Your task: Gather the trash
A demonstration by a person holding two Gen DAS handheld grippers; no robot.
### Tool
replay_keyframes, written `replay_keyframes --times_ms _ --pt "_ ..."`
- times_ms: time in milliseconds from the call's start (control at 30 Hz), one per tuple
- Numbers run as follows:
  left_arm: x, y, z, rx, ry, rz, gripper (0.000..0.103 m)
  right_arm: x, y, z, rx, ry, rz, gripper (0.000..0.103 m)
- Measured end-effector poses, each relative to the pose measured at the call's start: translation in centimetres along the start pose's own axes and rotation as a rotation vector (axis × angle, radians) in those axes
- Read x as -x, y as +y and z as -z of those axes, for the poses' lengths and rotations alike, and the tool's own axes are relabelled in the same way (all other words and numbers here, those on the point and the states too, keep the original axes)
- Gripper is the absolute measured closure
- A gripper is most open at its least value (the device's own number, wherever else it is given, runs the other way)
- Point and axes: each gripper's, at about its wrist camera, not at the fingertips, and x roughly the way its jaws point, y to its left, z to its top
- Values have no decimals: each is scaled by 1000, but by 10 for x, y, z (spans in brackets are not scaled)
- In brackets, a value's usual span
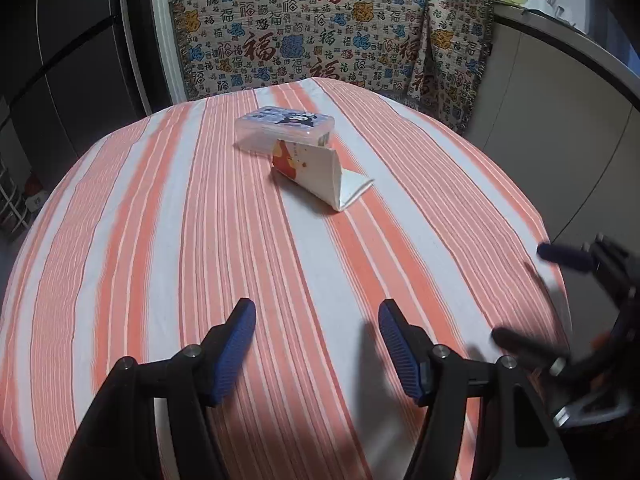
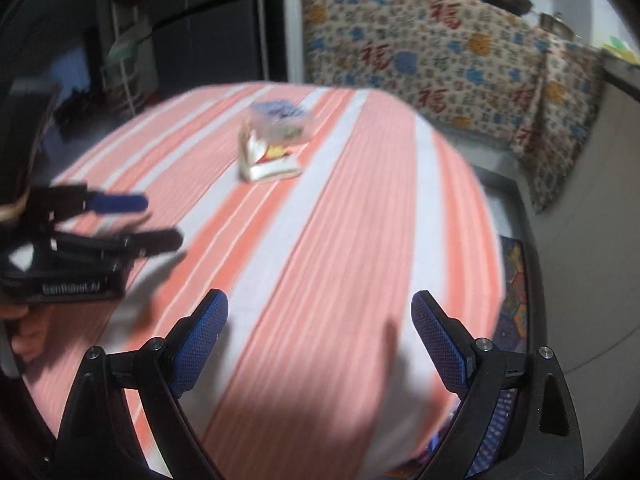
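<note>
A flattened white paper carton (image 1: 320,176) with red and yellow print lies near the middle of the striped table (image 1: 160,240), touching a clear plastic box (image 1: 284,126) with a blue printed lid behind it. My left gripper (image 1: 316,312) hovers open over the near part of the table, well short of the carton, with nothing between its fingers. My right gripper (image 1: 522,292) shows blurred at the table's right edge. In the right wrist view, blurred by motion, the carton (image 2: 268,160) and box (image 2: 280,120) lie far ahead. The right gripper (image 2: 320,304) stands wide open and empty, and the left gripper (image 2: 162,220) is at the left.
An orange-and-white striped cloth covers the round table. Behind it a patterned throw (image 1: 320,32) drapes over a seat back. A grey counter (image 1: 560,100) with pots runs along the right, dark cabinets (image 1: 60,60) stand at the left. A hand (image 2: 24,332) grips the left gripper's handle.
</note>
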Motion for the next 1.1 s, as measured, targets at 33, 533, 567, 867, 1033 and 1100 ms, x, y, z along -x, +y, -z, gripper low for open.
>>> replay_keyframes --times_ms 33,533,567,867,1033,1100 --pt "-1 2 -6 8 -6 11 38 -6 2 1 2 17 0 9" --pt "-60 17 -65 160 -32 -68 86 -17 9 3 31 27 7 8" --pt "-56 21 -62 155 -40 -67 91 -17 9 3 33 27 7 8" --pt "8 74 -16 88 -41 -50 95 -16 17 3 43 26 9 7" --pt "21 96 6 63 -33 -58 90 -19 17 1 55 22 -1 6" --pt "13 100 9 69 -9 -66 78 -19 17 1 53 21 -2 4"
